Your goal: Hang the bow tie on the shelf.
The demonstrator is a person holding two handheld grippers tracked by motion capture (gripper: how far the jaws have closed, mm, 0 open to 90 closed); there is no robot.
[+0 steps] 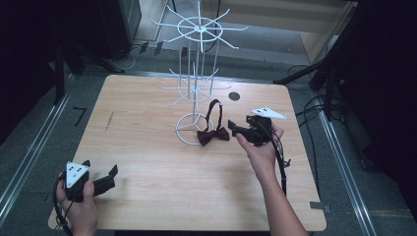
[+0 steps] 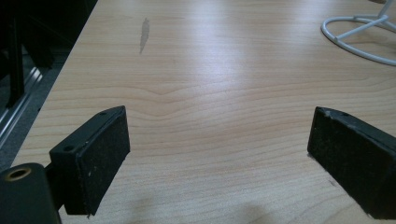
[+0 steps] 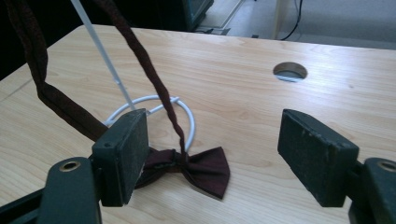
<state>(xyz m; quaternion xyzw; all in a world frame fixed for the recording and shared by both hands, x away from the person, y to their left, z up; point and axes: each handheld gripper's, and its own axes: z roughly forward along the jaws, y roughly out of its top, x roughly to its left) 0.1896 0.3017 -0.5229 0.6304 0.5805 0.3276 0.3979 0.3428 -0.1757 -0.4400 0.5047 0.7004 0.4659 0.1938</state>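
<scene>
A light wooden table [image 1: 162, 162] carries a white wire display rack [image 1: 196, 73] standing a little toward twelve o'clock of the table's middle, its ring base [image 1: 189, 129] resting flat on the wood and its spoked tiers rising above. A dark maroon bow tie [image 1: 213, 133] lies on the table touching the ring base at the base's four o'clock side, and its neck strap [image 1: 214, 112] rises in a loop from the bow; whether the strap hangs on one of the rack's arms cannot be told from the high view. The right gripper [image 1: 235, 129], held in the person's right hand [image 1: 263, 150], sits just at three o'clock of the bow tie with its jaws spread wide and nothing between them. In the right gripper view the bow [image 3: 196, 170] lies low between the two black pads, nearer the left one [image 3: 123, 156], with the strap climbing past the rack's thin upright [image 3: 102, 56], and a round hole [image 3: 290, 71] in the tabletop shows toward one o'clock. The left gripper [image 1: 110, 176], in the left hand [image 1: 78, 209], rests near the table's seven o'clock corner, well apart from the tie. Its jaws also stand wide apart and empty over bare wood, with a curve of the ring base at two o'clock in the left gripper view.
</scene>
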